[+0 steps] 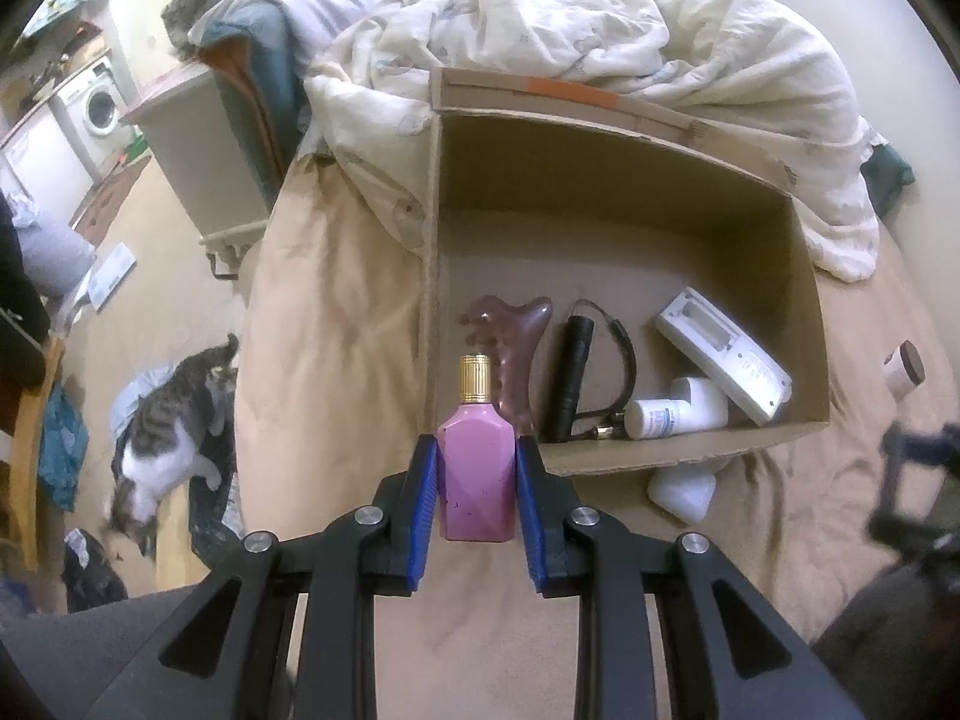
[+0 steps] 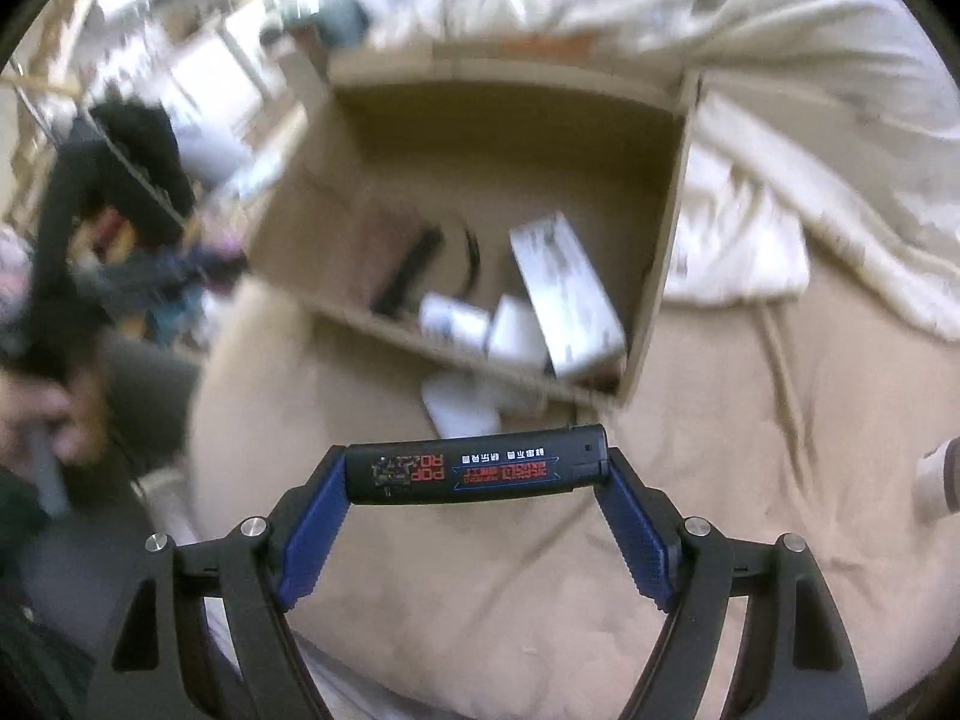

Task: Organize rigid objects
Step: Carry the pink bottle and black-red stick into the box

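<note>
My left gripper (image 1: pixel 477 444) is shut on a pink bottle (image 1: pixel 475 480) with a gold cap, held upright just in front of the near left corner of the cardboard box (image 1: pixel 600 138). In the box lie a pink massage tool (image 1: pixel 516 330), a black flashlight (image 1: pixel 573 378), a white remote (image 1: pixel 720 354) and a white bottle (image 1: pixel 660 417). My right gripper (image 2: pixel 477 465) is shut on a black lighter (image 2: pixel 477 471), gripped end to end across the fingertips, above the beige sheet in front of the box (image 2: pixel 666 240). The right wrist view is blurred.
A white object (image 1: pixel 684 492) lies on the sheet against the box's near wall. A small brown-lidded jar (image 1: pixel 903 369) sits right of the box. A rumpled cream duvet (image 1: pixel 600 30) lies behind it. The bed edge drops off at left, where a cat (image 1: pixel 174 438) stands on the floor.
</note>
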A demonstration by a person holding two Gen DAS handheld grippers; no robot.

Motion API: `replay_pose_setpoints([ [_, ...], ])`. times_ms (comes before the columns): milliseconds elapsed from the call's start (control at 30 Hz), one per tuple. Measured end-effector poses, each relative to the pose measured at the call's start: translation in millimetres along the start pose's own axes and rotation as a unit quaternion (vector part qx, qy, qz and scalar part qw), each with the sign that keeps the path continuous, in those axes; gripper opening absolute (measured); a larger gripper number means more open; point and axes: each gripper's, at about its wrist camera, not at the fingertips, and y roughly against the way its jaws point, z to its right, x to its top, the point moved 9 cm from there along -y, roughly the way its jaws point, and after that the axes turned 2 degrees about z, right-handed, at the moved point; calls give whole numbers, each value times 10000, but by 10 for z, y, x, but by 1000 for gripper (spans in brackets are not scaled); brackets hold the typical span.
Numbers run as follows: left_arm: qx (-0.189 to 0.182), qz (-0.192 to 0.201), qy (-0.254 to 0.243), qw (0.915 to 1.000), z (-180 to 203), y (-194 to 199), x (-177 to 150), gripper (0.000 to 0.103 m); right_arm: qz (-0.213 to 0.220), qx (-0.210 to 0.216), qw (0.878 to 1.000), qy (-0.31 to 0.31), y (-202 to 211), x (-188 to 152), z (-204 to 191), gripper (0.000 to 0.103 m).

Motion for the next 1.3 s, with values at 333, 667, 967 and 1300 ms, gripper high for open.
replay_pose_setpoints([
  [333,-21,208,-367,9991,296,101,556,23,734,78,9971,201,79,476,-151,86],
  [667,156,346,-722,9967,434,-351,815,23,825,-74,9965,-82,-546,702,-4,86],
  [967,250,-491,-470,9974,392,-822,553,23,284,-361,9988,-149,-1040,511,112,86],
  [1300,457,-579,-675,9950,387,-980,532,23,29,-574,9983,-122,-1213,498,152,86],
])
